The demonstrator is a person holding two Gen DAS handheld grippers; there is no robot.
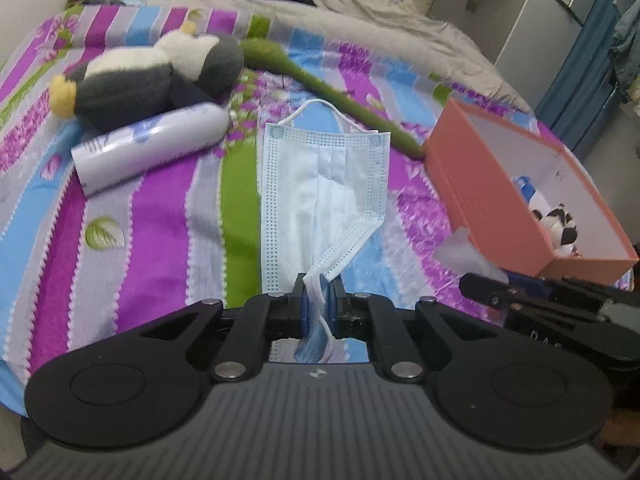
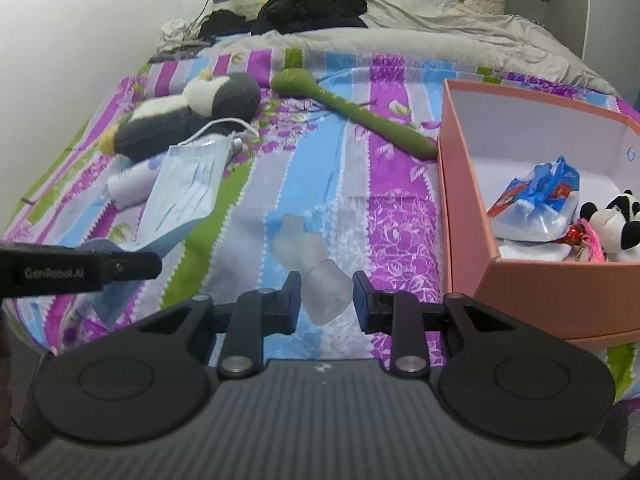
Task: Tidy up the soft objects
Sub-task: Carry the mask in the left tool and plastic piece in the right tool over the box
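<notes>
The left claw (image 1: pixel 319 300) is pinched nearly shut on one corner of the pale blue face mask (image 1: pixel 324 184), which hangs limp over the striped bedspread (image 1: pixel 168 216). It looks feather-light and floppy, so a corner or ear loop is hold enough, though it will swing. The right claw (image 2: pixel 326 300) is partly closed around a translucent squashy lump (image 2: pixel 326 294); its pads seem to press the sides, and I judge it slippery, best taken across its middle. The pink box (image 2: pixel 560 292) sits just beside it, already holding a small panda toy (image 2: pixel 616 220).
</notes>
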